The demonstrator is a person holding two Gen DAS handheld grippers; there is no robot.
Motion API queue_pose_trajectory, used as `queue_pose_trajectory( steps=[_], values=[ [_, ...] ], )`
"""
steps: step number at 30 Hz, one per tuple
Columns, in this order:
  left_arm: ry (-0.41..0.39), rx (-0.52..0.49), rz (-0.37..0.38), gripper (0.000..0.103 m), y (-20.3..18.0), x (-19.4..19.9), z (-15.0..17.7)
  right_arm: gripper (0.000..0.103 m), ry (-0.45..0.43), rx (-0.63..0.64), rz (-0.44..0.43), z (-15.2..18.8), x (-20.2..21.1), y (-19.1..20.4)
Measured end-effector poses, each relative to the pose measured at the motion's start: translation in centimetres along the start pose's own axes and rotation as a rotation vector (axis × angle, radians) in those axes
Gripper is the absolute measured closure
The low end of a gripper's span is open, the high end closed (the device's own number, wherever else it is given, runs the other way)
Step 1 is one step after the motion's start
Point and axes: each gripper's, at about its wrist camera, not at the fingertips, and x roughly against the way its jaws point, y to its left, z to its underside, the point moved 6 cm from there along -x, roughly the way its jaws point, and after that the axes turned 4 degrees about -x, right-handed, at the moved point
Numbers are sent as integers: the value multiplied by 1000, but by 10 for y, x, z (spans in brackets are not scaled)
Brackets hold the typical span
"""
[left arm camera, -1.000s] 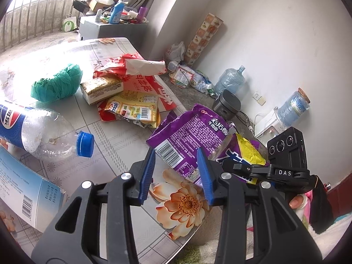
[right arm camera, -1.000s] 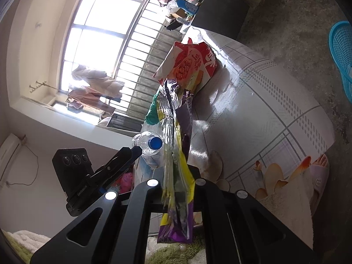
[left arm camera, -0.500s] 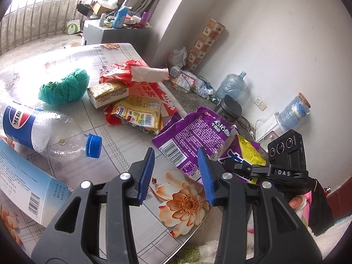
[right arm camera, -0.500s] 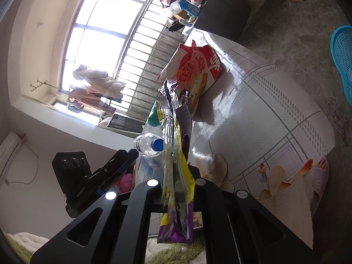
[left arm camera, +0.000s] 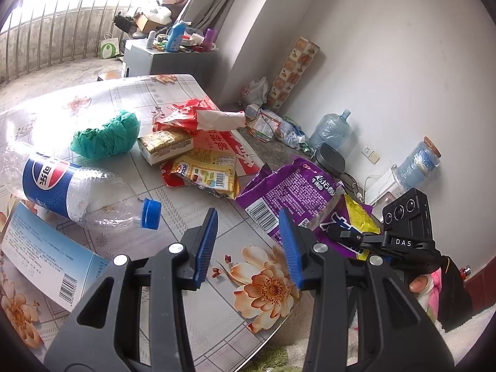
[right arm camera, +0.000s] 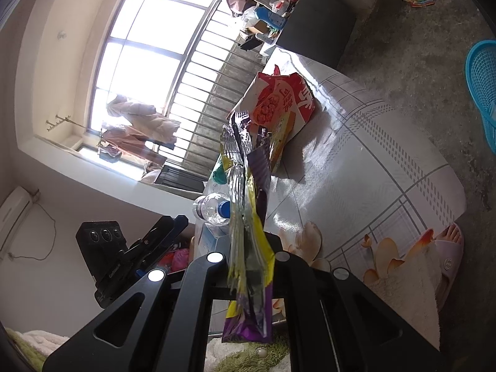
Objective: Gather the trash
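Note:
My right gripper [right arm camera: 249, 248] is shut on a purple and yellow snack bag [right arm camera: 248, 217], held edge-on above the table's near corner. In the left wrist view the same bag [left arm camera: 297, 192] hangs at the table's right edge, with the right gripper [left arm camera: 347, 235] clamped on it. My left gripper [left arm camera: 248, 245] is open and empty, over the flowered tabletop [left arm camera: 186, 204]. On the table lie a Pepsi bottle [left arm camera: 71, 186], a blue carton [left arm camera: 40, 254], a green plastic bag [left arm camera: 105, 136], a yellow wrapper [left arm camera: 204, 173], a gold box [left arm camera: 166, 145] and a red bag [left arm camera: 210, 124].
A blue basket [right arm camera: 483, 90] stands on the floor at the right. A grey cabinet [left arm camera: 167, 59] with bottles stands beyond the table. Water jugs [left arm camera: 331, 130], a black bin [left arm camera: 331, 158] and floor clutter line the wall. A slippered foot [right arm camera: 446, 263] is near the table corner.
My left gripper has pulled back and up a little, so more of the table shows. The right gripper keeps the snack bag and has shifted slightly.

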Motion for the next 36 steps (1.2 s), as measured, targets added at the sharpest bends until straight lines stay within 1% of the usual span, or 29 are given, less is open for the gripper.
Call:
queue_pose_trajectory(
  steps=[4,9,12,16,17,19,21,23,25,27,31,33,34,36],
  values=[
    [-46,40,-67,65,23,30,0,98,-24,-21,-31,-6,11,-5],
    [-88,121,-164,62,61,67,14,98,-18,-38,-35,-11,9,-9],
    [-92,181,-204,62,84,80,23,99,-2,-22,-33,-12,2,-3],
    [-82,261,-232,62,108,89,36,98,37,17,-26,-5,-14,8],
    [-76,277,-241,61,114,90,39,98,50,26,-25,-2,-19,10],
    [-65,316,-257,52,126,92,48,98,79,39,-26,4,-29,14],
    [-49,365,-261,48,138,91,56,98,105,57,-18,13,-39,18],
    [-23,416,-266,42,147,86,62,98,125,79,2,18,-48,21],
    [-12,468,-278,32,157,81,66,98,142,86,7,21,-56,23],
    [-3,530,-300,27,167,75,68,98,149,89,8,21,-60,24],
    [21,640,-334,27,184,60,74,98,144,93,18,21,-60,24],
    [17,668,-338,26,187,54,74,98,139,91,27,22,-57,21],
    [15,685,-344,23,188,50,74,98,136,87,30,21,-55,20],
    [5,722,-367,22,192,45,74,98,126,76,34,19,-50,15]
  ],
)
